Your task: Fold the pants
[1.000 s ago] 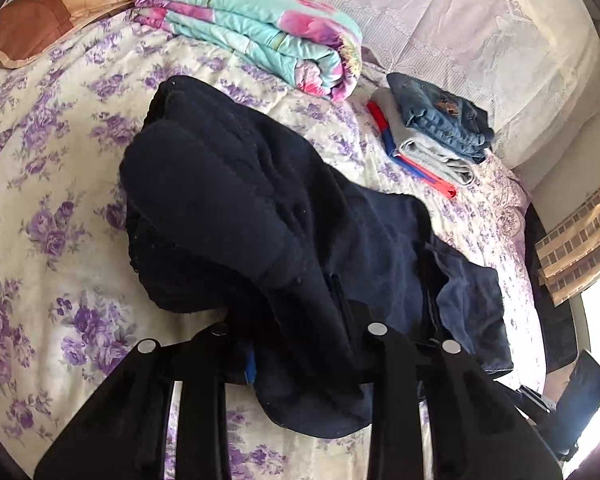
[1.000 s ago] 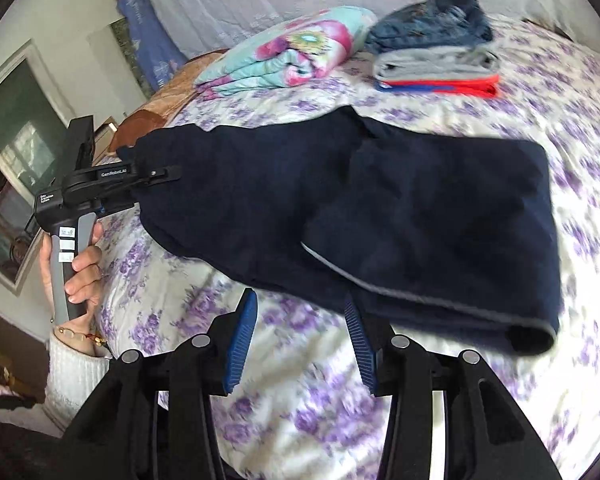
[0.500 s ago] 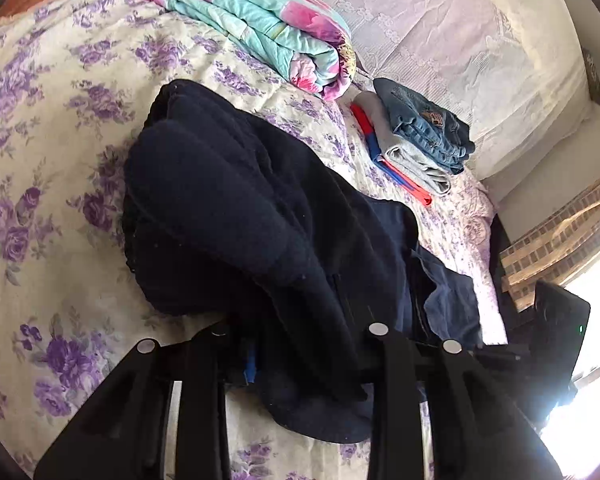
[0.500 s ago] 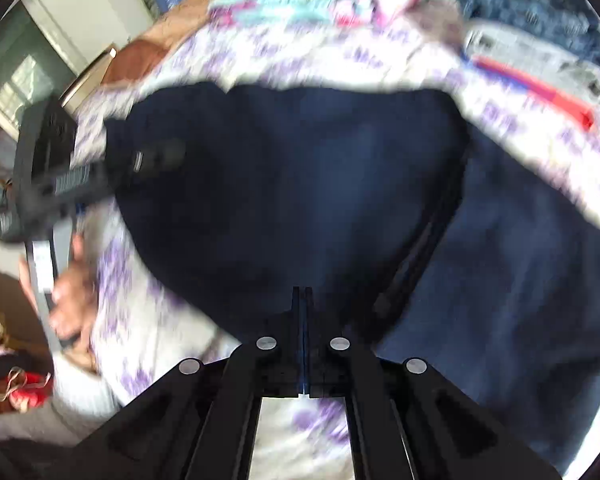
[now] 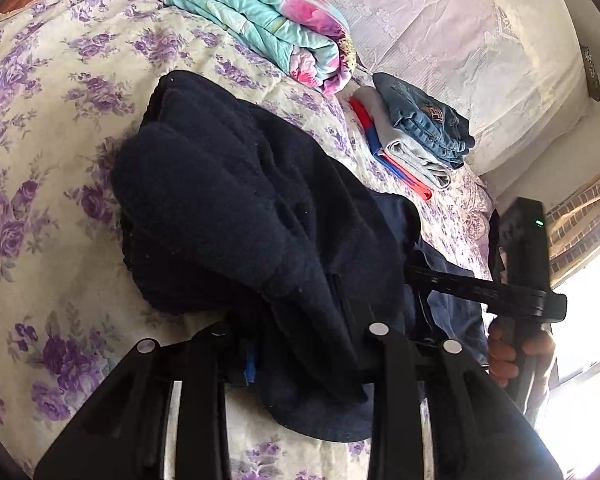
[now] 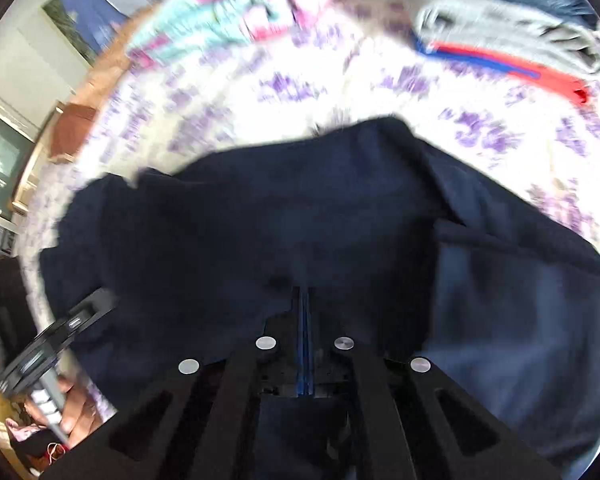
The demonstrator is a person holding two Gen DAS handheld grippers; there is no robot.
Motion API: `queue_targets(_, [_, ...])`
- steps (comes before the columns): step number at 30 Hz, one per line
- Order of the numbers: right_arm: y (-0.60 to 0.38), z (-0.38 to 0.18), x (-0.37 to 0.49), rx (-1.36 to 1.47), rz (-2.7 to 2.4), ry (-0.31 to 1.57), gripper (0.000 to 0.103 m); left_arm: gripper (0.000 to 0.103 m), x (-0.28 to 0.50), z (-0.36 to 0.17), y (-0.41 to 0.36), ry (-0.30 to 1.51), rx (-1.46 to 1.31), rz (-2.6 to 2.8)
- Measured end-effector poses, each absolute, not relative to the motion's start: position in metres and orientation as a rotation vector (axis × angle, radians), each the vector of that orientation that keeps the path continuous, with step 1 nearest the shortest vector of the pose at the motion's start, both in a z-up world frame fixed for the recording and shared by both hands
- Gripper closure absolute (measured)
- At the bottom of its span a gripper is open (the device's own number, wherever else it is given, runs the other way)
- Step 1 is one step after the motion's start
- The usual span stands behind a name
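Now the dark navy pants (image 5: 236,216) lie in a loose heap on the bed (image 5: 40,168), which has a cream cover with purple flowers, and they take the middle of it. No box or basket shows in either view; the only thing that carries others is the bed itself. On it, behind the pants, lie a folded turquoise and pink quilt (image 5: 260,20) and, to the right of it, a small stack of folded clothes (image 5: 416,136) with blue jeans on top, a grey piece under them and a red and blue piece at the bottom. The left gripper (image 5: 300,360) is at the near edge of the pants, and its jaws pinch a thick fold of the cloth that bulges up between the fingers. The right gripper (image 6: 305,304) has its jaws pressed together above the dark cloth; whether a thin layer is caught between the blue pads I cannot tell, because this view is blurred. In the left wrist view the right gripper comes in from the right side, with a hand (image 5: 516,352) on its handle. Left of the pants the cover is bare and wide. To the right the bed ends near a wall and a bright window.
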State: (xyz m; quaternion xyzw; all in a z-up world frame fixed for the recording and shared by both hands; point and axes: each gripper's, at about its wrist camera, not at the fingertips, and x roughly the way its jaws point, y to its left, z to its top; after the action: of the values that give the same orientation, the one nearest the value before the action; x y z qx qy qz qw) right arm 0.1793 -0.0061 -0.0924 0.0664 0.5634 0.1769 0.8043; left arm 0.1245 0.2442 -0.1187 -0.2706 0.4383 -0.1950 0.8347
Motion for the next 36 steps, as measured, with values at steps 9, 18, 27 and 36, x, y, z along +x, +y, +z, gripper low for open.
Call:
queue_targets(9, [-0.144, -0.043, 0.026, 0.327, 0.194, 0.913, 0.099, 0.075, 0.122, -0.078, 0.213, 0.883, -0.411, -0.319])
queue_targets(18, [-0.276, -0.065, -0.068, 0.508, 0.03, 0.794, 0.099, 0.075, 0.107, 0.014, 0.107, 0.781, -0.156, -0.379])
queue_targets(27, [-0.319, -0.072, -0.114, 0.565, 0.012, 0.724, 0.099, 0.075, 0.126, -0.038, -0.096, 0.975, 0.182, -0.502])
queue_targets(36, [-0.306, -0.082, -0.107, 0.551, 0.025, 0.765, 0.099, 0.047, 0.097, -0.069, -0.145, 1.027, 0.374, -0.503])
